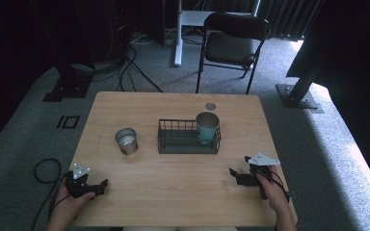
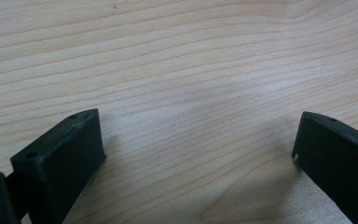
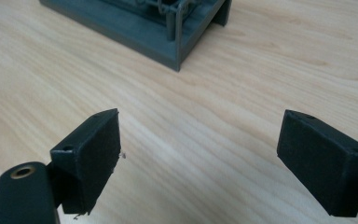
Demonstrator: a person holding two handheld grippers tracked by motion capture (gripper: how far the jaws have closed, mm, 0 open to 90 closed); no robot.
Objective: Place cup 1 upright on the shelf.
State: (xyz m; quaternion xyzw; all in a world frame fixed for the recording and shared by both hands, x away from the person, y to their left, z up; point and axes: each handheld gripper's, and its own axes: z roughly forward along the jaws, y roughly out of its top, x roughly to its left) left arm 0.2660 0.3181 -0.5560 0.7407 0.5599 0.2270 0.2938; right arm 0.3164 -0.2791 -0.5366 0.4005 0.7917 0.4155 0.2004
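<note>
A dark wire rack stands in the middle of the wooden table. A teal cup stands upright in the rack's right end. A silver metal cup stands on the table left of the rack. My left gripper rests near the front left corner, open, with bare wood between its jaws in the left gripper view. My right gripper sits at the front right, open and empty, pointing at the rack's corner.
A small round lid or disc lies behind the rack near the table's far edge. A black chair stands beyond the table. Cables lie on the carpet at the left. A black frame post stands at the right.
</note>
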